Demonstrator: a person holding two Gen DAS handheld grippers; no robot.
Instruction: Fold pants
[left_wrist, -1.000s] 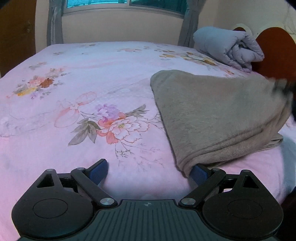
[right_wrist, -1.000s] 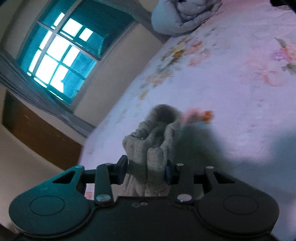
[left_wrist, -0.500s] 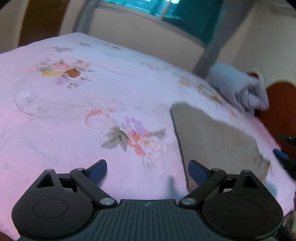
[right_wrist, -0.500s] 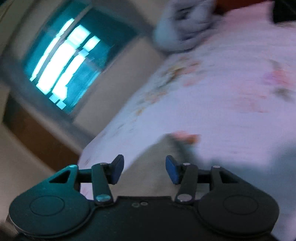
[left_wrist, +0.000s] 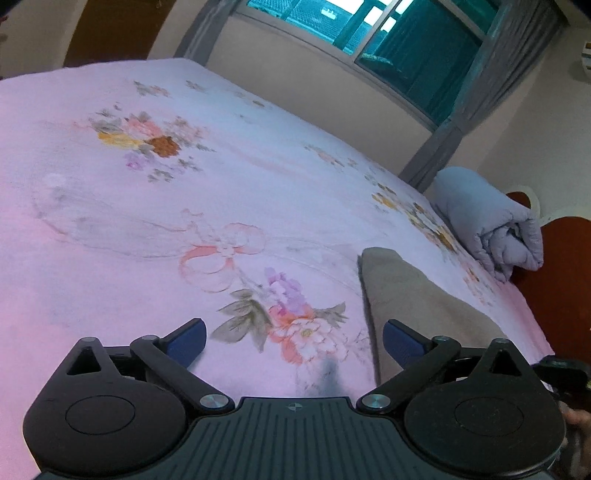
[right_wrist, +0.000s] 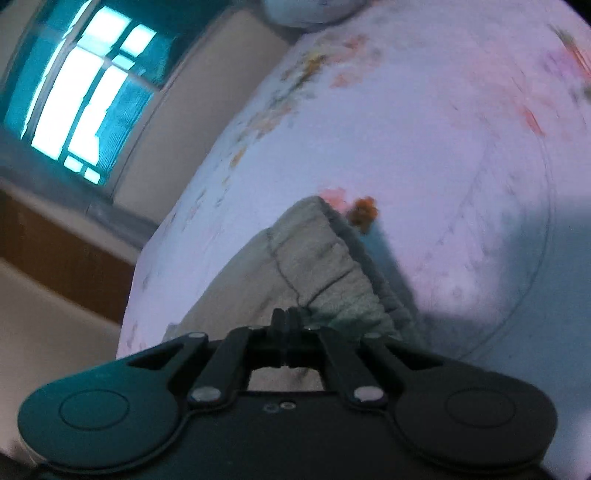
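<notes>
The beige fleece pants lie folded and flat on the pink floral bed, to the right of my left gripper. That gripper's jaws are opening wide, with only bedsheet between the blue pads; its right pad hangs over the pants' left edge. In the right wrist view the pants show their gathered waistband just ahead of my right gripper. Its fingers are pressed together, and I see no cloth between them. A dark part of the right gripper shows at the left view's right edge.
A rolled grey-blue duvet lies at the head of the bed beside a red-brown headboard. A window with grey curtains is behind the bed. Bare sheet stretches beyond the pants.
My right gripper let go of the bunched pants, opened, dropped toward them and shut. My left gripper drew back from the pants' edge and rolled. The pants now lie flat.
</notes>
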